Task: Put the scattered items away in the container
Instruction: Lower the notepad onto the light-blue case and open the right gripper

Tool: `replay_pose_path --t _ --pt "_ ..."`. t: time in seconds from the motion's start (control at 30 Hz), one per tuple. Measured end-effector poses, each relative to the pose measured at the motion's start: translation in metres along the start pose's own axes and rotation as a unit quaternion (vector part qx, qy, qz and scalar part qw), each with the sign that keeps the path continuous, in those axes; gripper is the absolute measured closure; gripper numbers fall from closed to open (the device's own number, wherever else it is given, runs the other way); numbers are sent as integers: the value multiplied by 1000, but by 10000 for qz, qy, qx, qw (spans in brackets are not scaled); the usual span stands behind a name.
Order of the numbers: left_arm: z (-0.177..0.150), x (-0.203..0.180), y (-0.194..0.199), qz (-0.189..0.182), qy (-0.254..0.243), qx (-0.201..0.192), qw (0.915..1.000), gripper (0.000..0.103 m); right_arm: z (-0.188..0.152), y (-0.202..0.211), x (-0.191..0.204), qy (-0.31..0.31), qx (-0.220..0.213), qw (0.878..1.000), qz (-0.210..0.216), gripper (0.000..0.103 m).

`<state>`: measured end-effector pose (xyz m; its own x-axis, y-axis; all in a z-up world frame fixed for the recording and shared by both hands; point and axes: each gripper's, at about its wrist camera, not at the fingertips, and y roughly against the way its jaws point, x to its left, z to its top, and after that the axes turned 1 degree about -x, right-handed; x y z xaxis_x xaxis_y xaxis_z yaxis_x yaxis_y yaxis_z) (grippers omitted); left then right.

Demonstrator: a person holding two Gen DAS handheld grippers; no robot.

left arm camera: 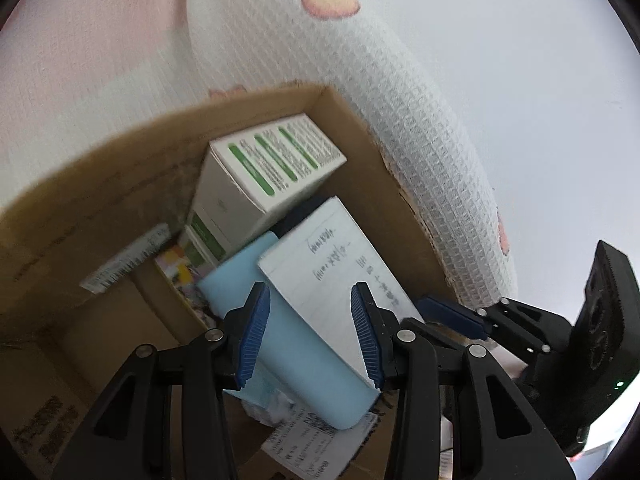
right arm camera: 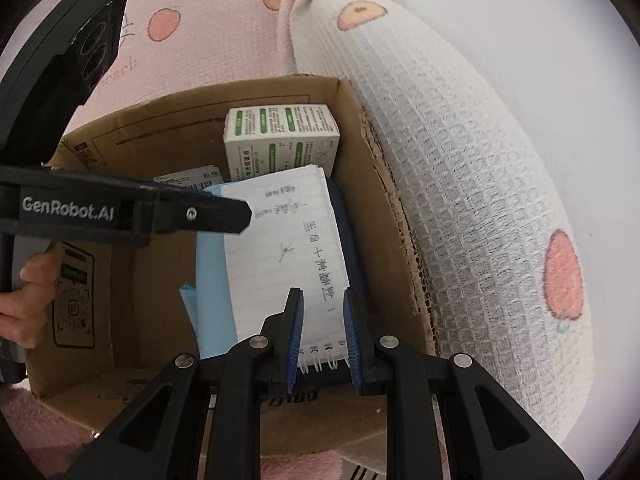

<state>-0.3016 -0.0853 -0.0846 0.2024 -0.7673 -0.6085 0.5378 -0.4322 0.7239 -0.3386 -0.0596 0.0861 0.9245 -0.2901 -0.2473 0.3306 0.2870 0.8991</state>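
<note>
Right wrist view: the right gripper (right arm camera: pixel 322 334) pinches the spiral notebook (right arm camera: pixel 280 248) at its wire binding, tilting it into the cardboard box (right arm camera: pixel 168 128) against the green-and-white carton (right arm camera: pixel 280 140). The left gripper (left arm camera: pixel 310 334) hangs above, fingers spread, gripping nothing, probably ready to steady the pages. Blue sheet (left arm camera: pixel 304 364) lies beneath.
</note>
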Motion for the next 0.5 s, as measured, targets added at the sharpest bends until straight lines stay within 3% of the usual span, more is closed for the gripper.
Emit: replay_pose_path --t 0.33,0.5 --pt "-8 -25 30 798 -1031 -485 9903 53 0 23 1 -305 -197 9985 411 86" --pt "-16 -37 39 1279 -1762 -681 9736 50 10 21 -29 -271 -269 9986 370 86"
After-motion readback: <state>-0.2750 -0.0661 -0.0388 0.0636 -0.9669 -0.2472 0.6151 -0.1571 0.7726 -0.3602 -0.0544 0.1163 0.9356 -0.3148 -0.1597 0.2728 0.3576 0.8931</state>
